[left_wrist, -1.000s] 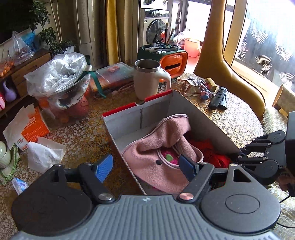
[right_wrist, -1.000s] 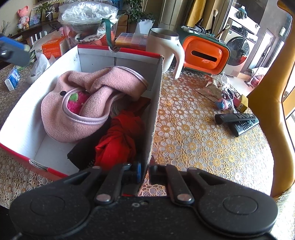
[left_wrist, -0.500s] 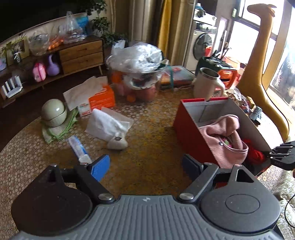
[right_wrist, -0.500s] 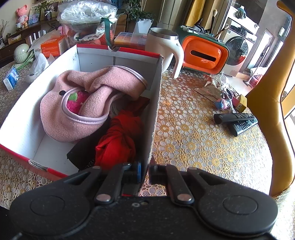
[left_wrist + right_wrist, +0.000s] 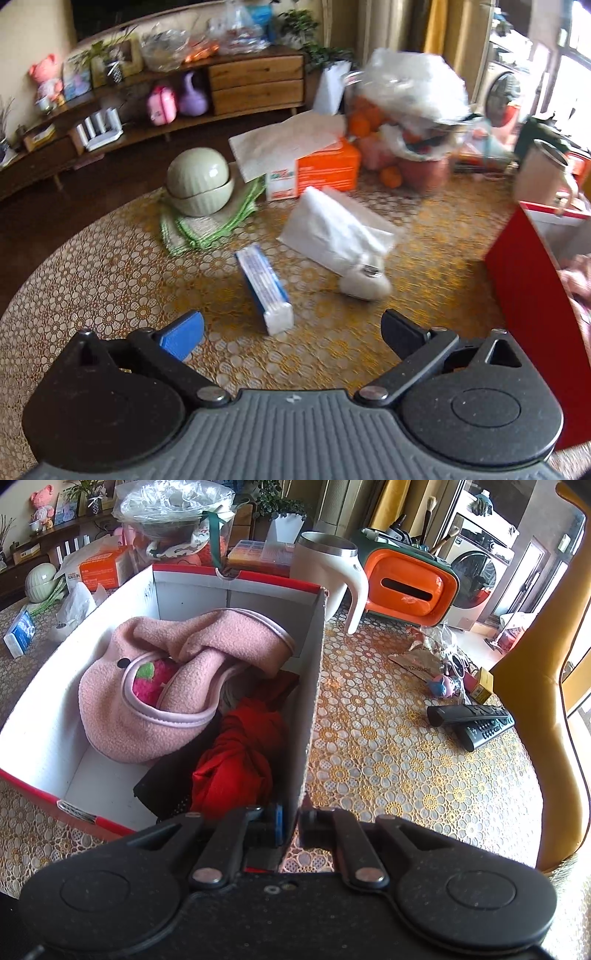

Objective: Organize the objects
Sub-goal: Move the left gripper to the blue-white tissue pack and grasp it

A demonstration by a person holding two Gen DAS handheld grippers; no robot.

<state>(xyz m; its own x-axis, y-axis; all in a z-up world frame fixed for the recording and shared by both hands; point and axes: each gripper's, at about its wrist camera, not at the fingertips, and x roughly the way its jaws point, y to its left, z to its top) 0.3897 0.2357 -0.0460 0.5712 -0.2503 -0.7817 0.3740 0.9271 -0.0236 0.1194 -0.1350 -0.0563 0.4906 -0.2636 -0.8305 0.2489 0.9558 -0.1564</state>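
My right gripper is shut on the near right wall of the red and white cardboard box. Inside the box lie a pink fleece garment, a red cloth and a dark cloth. My left gripper is open and empty above the table, left of the box's red side. Just ahead of it lie a blue and white packet, a white tissue pack and a small white round object.
A green lidded bowl sits on a green-edged cloth, with an orange carton and a bag of fruit behind. A white mug, an orange case and two remotes lie right of the box.
My left gripper has swung away from over the box to the left and now faces the packet and tissue pack. My right gripper has stayed shut on the box wall.
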